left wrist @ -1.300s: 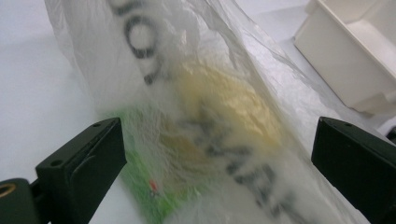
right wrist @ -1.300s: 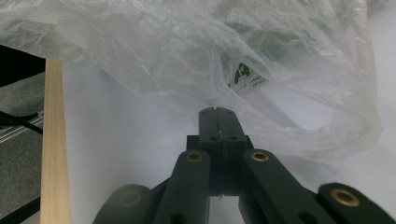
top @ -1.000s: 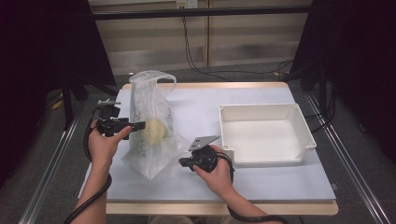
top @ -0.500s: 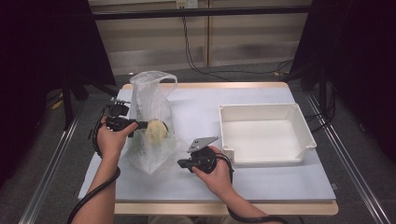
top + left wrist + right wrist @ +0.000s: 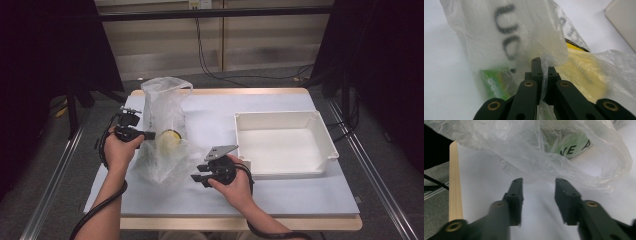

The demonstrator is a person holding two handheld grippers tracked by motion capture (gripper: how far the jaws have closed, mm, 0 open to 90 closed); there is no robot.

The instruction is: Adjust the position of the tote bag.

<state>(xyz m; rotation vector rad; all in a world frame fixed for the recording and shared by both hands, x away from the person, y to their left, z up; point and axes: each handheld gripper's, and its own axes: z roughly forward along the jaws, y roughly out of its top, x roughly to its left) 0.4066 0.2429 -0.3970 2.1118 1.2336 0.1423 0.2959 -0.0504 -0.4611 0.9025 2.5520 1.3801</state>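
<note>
A clear plastic bag (image 5: 167, 127) stands on the left part of the white table, with a yellow round item (image 5: 169, 139) and a green-labelled packet (image 5: 496, 81) inside. My left gripper (image 5: 150, 135) is shut on a fold of the plastic bag (image 5: 524, 42), pinching the film between its jaws. My right gripper (image 5: 196, 178) is open, low over the table just in front of the plastic bag (image 5: 544, 152), with nothing between its fingers (image 5: 515, 195).
A white rectangular tray (image 5: 320, 127) sits empty at the right of the table. The table's wooden edge (image 5: 455, 182) runs close to the right gripper. Dark cables hang behind the table (image 5: 300, 200).
The left gripper has lifted and pulled the bag slightly toward the table's middle. The right gripper has stayed near the bag's front edge.
</note>
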